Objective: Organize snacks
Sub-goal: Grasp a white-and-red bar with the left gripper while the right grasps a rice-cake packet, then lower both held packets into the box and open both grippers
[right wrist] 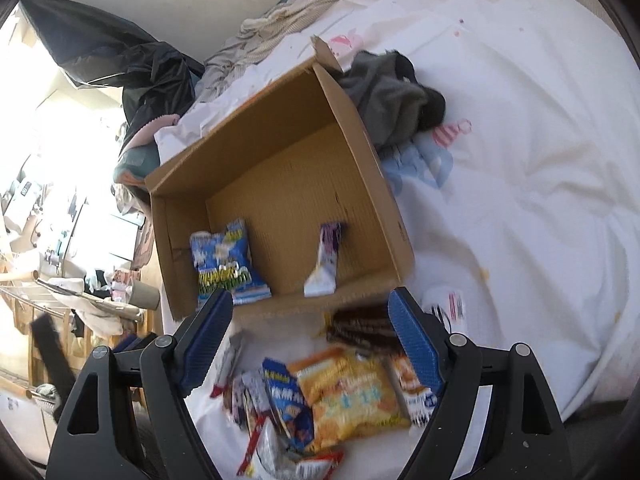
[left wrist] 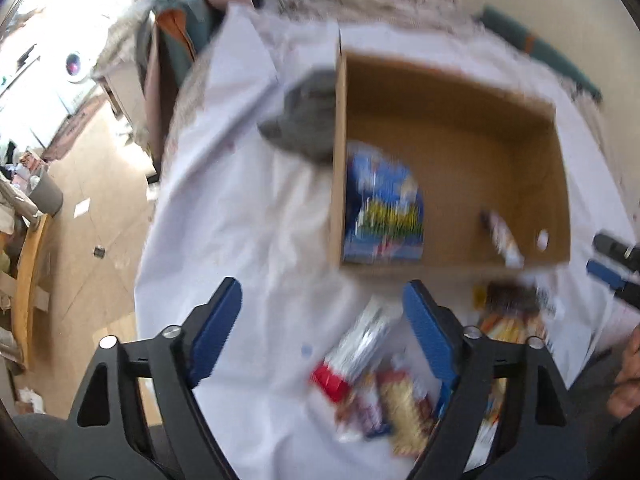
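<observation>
An open cardboard box [left wrist: 452, 128] [right wrist: 360, 132] sits on a white bed cover. Inside it lie a blue snack bag [left wrist: 382, 206] [right wrist: 226, 264] and a white and purple bar wrapper [left wrist: 502, 236] [right wrist: 324, 260]. A pile of snack packets lies in front of the box: a silver and red pack [left wrist: 352, 354], a yellow bag [right wrist: 348, 396], a dark brown pack [right wrist: 360, 330] and several small ones. My left gripper [left wrist: 322, 336] is open and empty above the pile. My right gripper [right wrist: 310, 344] is open and empty above the pile; its fingertip [left wrist: 604, 272] shows at the right edge of the left wrist view.
A grey and black garment [right wrist: 394, 94] [left wrist: 304, 120] lies against the box's far side. Rumpled bedding [right wrist: 256, 52] and a black bag [right wrist: 132, 68] are beyond the box. The bed edge drops to a tan floor [left wrist: 92, 208] on the left.
</observation>
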`<action>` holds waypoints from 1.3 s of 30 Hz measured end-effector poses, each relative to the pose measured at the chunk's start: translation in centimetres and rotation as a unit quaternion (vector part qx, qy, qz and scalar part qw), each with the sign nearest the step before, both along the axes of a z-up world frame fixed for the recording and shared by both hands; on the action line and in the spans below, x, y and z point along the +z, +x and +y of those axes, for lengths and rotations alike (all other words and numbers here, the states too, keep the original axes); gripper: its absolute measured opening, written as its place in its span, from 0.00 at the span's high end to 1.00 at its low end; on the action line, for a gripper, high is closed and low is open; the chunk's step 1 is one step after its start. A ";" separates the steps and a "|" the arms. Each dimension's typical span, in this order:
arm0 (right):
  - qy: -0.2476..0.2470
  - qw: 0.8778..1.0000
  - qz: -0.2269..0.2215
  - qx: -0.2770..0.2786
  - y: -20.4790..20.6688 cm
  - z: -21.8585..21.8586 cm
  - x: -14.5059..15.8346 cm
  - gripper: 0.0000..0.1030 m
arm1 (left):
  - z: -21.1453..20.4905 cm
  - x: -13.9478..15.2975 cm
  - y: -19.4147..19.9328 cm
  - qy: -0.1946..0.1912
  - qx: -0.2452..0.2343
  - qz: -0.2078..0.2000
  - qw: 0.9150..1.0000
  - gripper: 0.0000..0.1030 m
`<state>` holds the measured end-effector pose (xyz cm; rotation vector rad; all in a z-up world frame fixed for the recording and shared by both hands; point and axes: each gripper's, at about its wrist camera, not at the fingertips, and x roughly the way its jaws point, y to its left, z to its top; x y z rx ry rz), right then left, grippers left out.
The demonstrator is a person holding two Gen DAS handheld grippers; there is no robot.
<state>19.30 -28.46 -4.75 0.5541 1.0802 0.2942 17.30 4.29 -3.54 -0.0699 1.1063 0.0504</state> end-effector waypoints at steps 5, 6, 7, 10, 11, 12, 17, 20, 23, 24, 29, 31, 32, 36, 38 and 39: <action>-0.010 1.000 0.015 -0.008 -1.2 -1.2 -0.6 0.19 | -0.9 -5.0 0.4 -0.016 -0.025 0.095 0.995 0.42; -0.011 1.000 0.020 -0.013 -1.4 -1.7 -0.8 0.19 | -1.2 -6.2 0.5 -0.023 -0.021 0.113 0.993 0.45; -0.013 0.999 0.026 -0.018 -1.5 -2.1 -1.0 0.19 | -1.4 -7.0 0.7 -0.027 -0.021 0.125 0.992 0.45; -0.040 0.997 0.062 -0.032 -1.8 -3.4 -2.4 0.19 | -2.8 -9.3 1.2 -0.008 -0.034 0.155 0.987 0.45; -0.054 0.995 0.079 -0.035 -1.9 -3.7 -3.1 0.19 | -3.2 -9.7 1.3 0.000 -0.040 0.159 0.987 0.45; -0.074 0.992 0.101 -0.034 -2.0 -3.9 -3.9 0.19 | -3.5 -10.0 1.4 0.006 -0.042 0.160 0.986 0.49; -0.098 0.975 0.199 0.012 -2.1 -3.3 -8.4 0.35 | -3.7 -10.7 1.7 0.008 -0.034 0.170 0.985 0.63; -0.132 0.969 0.203 0.041 -1.9 -1.6 -9.2 0.41 | -3.6 -10.5 1.7 0.006 -0.029 0.169 0.985 0.76; -0.171 0.962 0.199 0.075 -1.6 0.4 -9.9 0.56 | -2.6 -9.8 2.3 0.014 -0.014 0.157 0.987 0.88; -0.187 0.958 0.198 0.086 -1.6 0.9 -10.1 0.62 | -2.1 -9.3 2.3 0.012 -0.006 0.151 0.988 0.88; -0.179 0.962 0.185 0.094 -2.6 1.2 -8.6 0.67 | -0.5 -7.4 1.2 -0.018 0.021 0.135 0.990 0.89; -0.159 0.964 0.188 0.100 -3.4 1.1 -7.6 0.67 | 0.2 -6.7 0.6 -0.035 0.029 0.132 0.990 0.89; -0.151 0.965 0.188 0.102 -3.9 1.1 -7.2 0.67 | 0.5 -6.0 0.1 -0.045 0.033 0.127 0.990 0.89; -0.120 0.970 0.181 0.106 -5.6 1.0 -5.2 0.67 | 0.7 -4.1 -1.2 -0.060 0.036 0.103 0.992 0.89; -0.107 0.974 0.166 0.109 -6.1 1.3 -3.7 0.67 | 1.0 -3.3 -1.7 -0.067 0.039 0.095 0.992 0.89; -0.098 0.976 0.158 0.110 -6.4 1.4 -3.2 0.67 | 1.4 -2.7 -2.1 -0.065 0.044 0.085 0.993 0.89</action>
